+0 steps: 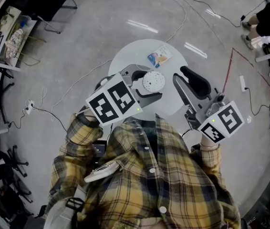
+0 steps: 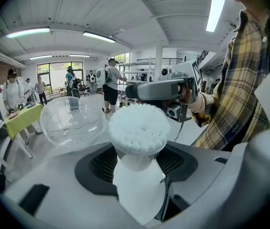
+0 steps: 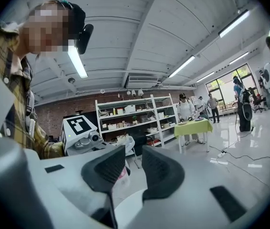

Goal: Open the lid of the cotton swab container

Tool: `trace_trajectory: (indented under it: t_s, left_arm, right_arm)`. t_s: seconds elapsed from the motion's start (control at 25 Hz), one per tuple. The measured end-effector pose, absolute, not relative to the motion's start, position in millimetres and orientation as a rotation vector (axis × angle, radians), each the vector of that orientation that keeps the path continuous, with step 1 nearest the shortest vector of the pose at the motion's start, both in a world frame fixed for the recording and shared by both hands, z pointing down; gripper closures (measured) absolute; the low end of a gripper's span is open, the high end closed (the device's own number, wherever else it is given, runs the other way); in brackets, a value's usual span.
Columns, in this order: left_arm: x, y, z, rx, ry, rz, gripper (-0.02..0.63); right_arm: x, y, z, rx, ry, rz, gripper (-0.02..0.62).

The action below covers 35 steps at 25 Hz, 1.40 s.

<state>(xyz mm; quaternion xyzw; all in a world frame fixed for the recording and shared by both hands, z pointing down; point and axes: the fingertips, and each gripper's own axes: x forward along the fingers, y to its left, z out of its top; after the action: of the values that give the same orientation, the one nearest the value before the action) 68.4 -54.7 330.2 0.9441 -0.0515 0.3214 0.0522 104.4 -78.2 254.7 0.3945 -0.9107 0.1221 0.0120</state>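
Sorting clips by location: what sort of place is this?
Likely a lab or workshop hall: stocked shelves, cables trailing over a bare floor, other people standing around.

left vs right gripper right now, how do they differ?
The left gripper has wide jaws; the right gripper has jaws close together with a small gap. The left gripper holds the cotton swab container, clear lid open beside it; the right gripper holds nothing. Both carry marker cubes.

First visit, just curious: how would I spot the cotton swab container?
Find the round white table. Over it the left gripper holds the cotton swab container: a round tub packed with white tips, unlike the flat colourful packet on the table.
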Motion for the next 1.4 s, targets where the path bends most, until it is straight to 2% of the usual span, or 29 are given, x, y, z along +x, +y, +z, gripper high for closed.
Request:
trace_trajectory:
  t_s: [0.52,1.4]
  left_arm:
    - [67,-62,322,2.899,-0.197,0.918,0.342]
    - [70,-45,329,2.919,-0.153,0.958,0.342]
  right_arm:
    - [117,-67,266,1.368,-2.763,0.328,0.568]
    - [108,-67,273,1.349,-2.768,0.354,0.58]
